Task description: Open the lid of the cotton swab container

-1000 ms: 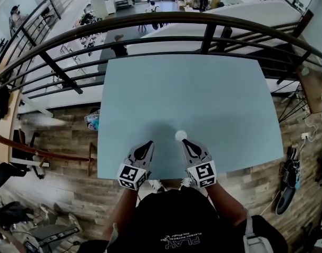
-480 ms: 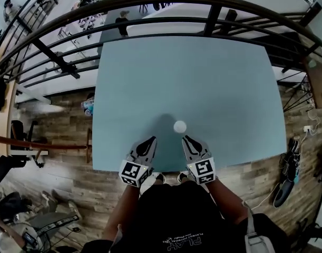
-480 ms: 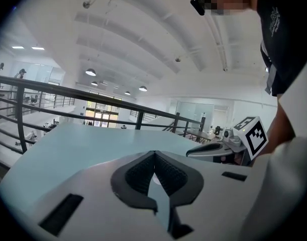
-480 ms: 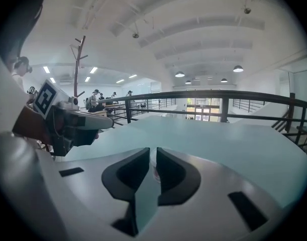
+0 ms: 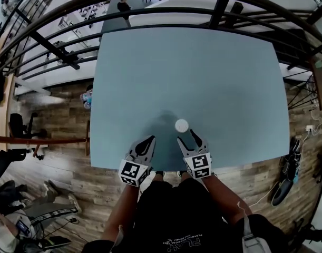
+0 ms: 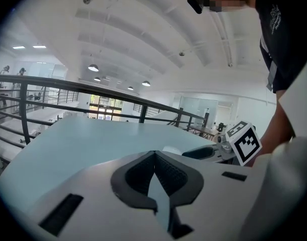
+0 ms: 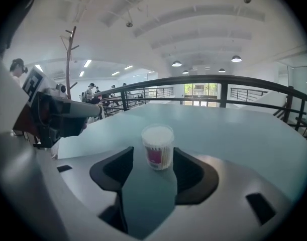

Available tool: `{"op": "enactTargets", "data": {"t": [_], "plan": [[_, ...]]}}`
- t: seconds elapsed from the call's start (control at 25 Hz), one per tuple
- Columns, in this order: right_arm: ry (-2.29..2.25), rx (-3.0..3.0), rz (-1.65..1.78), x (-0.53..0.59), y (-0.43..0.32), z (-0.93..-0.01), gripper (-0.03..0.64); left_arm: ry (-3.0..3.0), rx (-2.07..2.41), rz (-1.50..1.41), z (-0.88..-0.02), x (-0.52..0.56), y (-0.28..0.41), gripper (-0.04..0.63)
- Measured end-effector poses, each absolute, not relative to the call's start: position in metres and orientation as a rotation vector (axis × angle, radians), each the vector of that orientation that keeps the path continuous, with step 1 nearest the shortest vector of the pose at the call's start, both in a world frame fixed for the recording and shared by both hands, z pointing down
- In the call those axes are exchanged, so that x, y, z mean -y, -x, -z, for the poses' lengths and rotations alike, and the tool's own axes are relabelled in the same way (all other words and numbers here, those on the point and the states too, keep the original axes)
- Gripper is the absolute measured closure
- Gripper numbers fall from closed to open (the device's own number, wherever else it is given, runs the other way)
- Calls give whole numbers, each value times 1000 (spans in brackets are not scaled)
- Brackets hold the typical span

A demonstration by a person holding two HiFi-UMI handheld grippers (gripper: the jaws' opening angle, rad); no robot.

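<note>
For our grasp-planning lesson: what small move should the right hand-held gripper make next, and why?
Probably ease the right hand-held gripper forward so its jaws straddle the small clear round cotton swab container. Its jaws have just been opening and hold nothing; the container stands upright on the light blue table, just ahead of them, white lid still on.

Closed left hand-held gripper [image 6: 154, 153] above table [image 6: 78, 139]

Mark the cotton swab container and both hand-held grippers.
cotton swab container [image 7: 158, 145]: right gripper view, middle of its side wall.
left hand-held gripper [image 6: 154, 154]: left gripper view, where its shut fingertips meet.
right hand-held gripper [image 5: 186, 137]: head view, midway between fingertips; jaws have just been opening, container ahead, ungripped.
</note>
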State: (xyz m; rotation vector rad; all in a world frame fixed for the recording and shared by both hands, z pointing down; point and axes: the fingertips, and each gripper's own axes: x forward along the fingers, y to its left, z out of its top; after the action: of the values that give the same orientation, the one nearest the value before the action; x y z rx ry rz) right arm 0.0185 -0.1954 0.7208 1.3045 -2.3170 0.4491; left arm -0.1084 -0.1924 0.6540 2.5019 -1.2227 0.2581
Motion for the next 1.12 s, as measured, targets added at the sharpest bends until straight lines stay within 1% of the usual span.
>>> {"op": "enactTargets", "data": {"t": [0.12,0.36,0.6,1.12], "plan": [[-1324,2303,-450,207,-21,-728,364,-2523,1225,-261,-648,194,106,583],[-1310,2294,-462,219,-17,-742,351,-2499,1232,-259,-653,193,106,583],[-1304,2294,-453,225,-3,-748,348,-2478,1225,-251,-657,186,111,583],[-1313,2290,-453,238,-4,-751,353,-2456,1260,-278,-660,174,125,583]]}}
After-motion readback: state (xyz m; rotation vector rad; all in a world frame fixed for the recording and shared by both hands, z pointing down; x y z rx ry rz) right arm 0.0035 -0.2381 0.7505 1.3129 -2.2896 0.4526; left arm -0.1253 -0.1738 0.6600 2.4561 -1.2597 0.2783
